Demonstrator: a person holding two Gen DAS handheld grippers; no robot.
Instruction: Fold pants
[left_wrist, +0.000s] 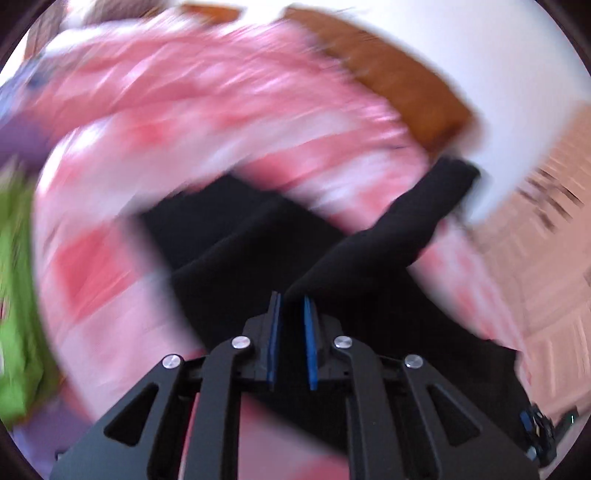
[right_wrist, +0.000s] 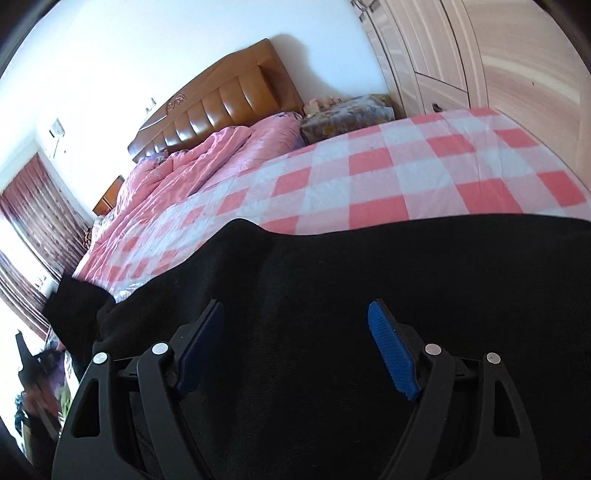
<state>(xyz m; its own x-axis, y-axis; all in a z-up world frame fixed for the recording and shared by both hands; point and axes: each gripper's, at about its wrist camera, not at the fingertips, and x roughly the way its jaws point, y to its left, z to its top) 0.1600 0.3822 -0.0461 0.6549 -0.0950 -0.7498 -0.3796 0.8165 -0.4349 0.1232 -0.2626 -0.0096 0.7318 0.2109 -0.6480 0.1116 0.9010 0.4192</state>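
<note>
Black pants (left_wrist: 236, 236) lie on the pink-and-white checked bedspread (left_wrist: 110, 266); the left wrist view is blurred by motion. My left gripper (left_wrist: 293, 299) is shut on a raised fold of the black pants, and a strip of the cloth stretches from the pads up to the right toward the bed's edge. In the right wrist view the black pants (right_wrist: 332, 266) fill the lower half. My right gripper (right_wrist: 295, 314) stands open just above the cloth, its blue pads (right_wrist: 391, 350) wide apart with nothing pinched between them.
A brown padded headboard (right_wrist: 229, 107) and a bunched pink quilt (right_wrist: 207, 158) sit at the far end of the bed (right_wrist: 406, 166). A pale wooden wardrobe (right_wrist: 480, 55) stands to the right. Green fabric (left_wrist: 14, 314) lies at the left. Curtains (right_wrist: 33, 206) hang at the left.
</note>
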